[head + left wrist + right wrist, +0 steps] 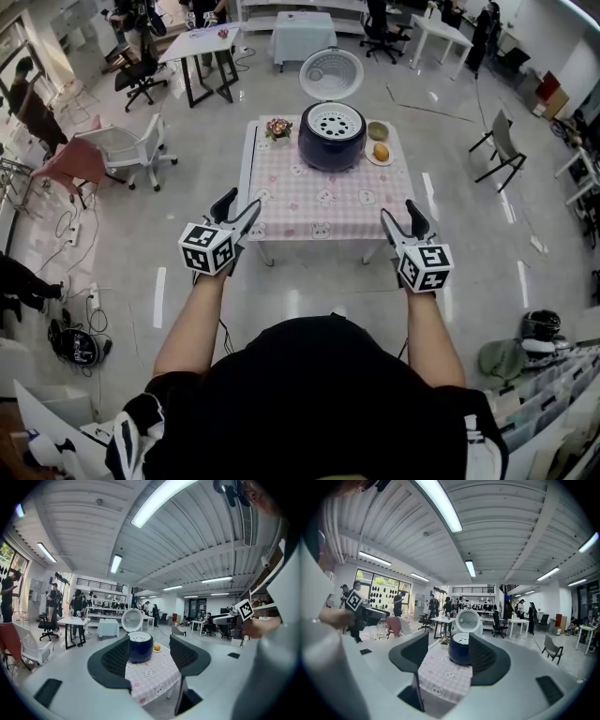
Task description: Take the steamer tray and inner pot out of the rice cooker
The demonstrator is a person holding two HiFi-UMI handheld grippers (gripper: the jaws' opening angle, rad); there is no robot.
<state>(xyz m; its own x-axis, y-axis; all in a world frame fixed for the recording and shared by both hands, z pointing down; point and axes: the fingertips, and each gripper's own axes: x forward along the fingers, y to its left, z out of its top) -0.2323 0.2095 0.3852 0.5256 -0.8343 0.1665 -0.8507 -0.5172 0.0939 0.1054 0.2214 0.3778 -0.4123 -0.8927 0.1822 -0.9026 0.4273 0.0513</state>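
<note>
A dark blue rice cooker (332, 141) stands at the far side of the pink checked table (319, 202), its white lid (330, 73) swung up. The white perforated steamer tray (335, 122) sits in its top; the inner pot beneath is hidden. My left gripper (240, 208) and right gripper (401, 214) hover over the table's near edge, both open and empty, well short of the cooker. The left gripper view frames the cooker (140, 648) between its jaws (150, 660). The right gripper view shows the cooker (458, 651) and tray (462, 639) the same way.
Beside the cooker are a small flower pot (278, 127), a bowl (378, 130) and a plate with an orange fruit (381, 153). A white chair (131, 145) stands left of the table, a grey chair (502, 145) right. Other tables and people are farther back.
</note>
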